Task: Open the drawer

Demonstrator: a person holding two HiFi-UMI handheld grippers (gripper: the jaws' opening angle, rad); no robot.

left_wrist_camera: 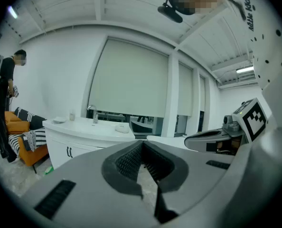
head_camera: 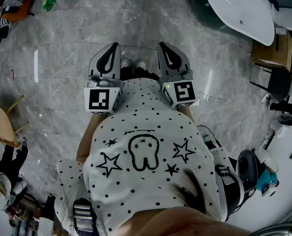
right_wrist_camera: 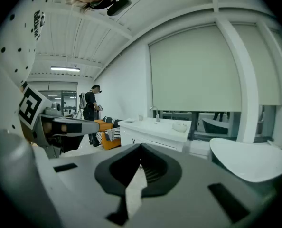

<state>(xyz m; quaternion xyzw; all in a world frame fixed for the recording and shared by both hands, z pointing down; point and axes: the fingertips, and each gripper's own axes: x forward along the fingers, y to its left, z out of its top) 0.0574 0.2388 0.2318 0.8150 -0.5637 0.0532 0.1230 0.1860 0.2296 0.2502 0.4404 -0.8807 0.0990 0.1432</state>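
Observation:
I hold both grippers side by side at chest height, in front of a white dotted shirt, above the floor. In the head view my left gripper (head_camera: 112, 48) and right gripper (head_camera: 163, 47) both have their jaws together with nothing between them. The left gripper (left_wrist_camera: 142, 144) looks across the room at a white cabinet (left_wrist_camera: 79, 144) with two dark door handles and a tap on its top. The right gripper (right_wrist_camera: 141, 149) faces the same cabinet (right_wrist_camera: 153, 132). I cannot make out a drawer front on it from here.
Grey marble floor (head_camera: 62, 48) lies below. A white tub (head_camera: 239, 6) curves at the far right, also in the right gripper view (right_wrist_camera: 250, 160). A person (left_wrist_camera: 5, 103) stands by an orange sofa (left_wrist_camera: 29, 151) at the left. A wooden stool (head_camera: 1, 122) stands at my left.

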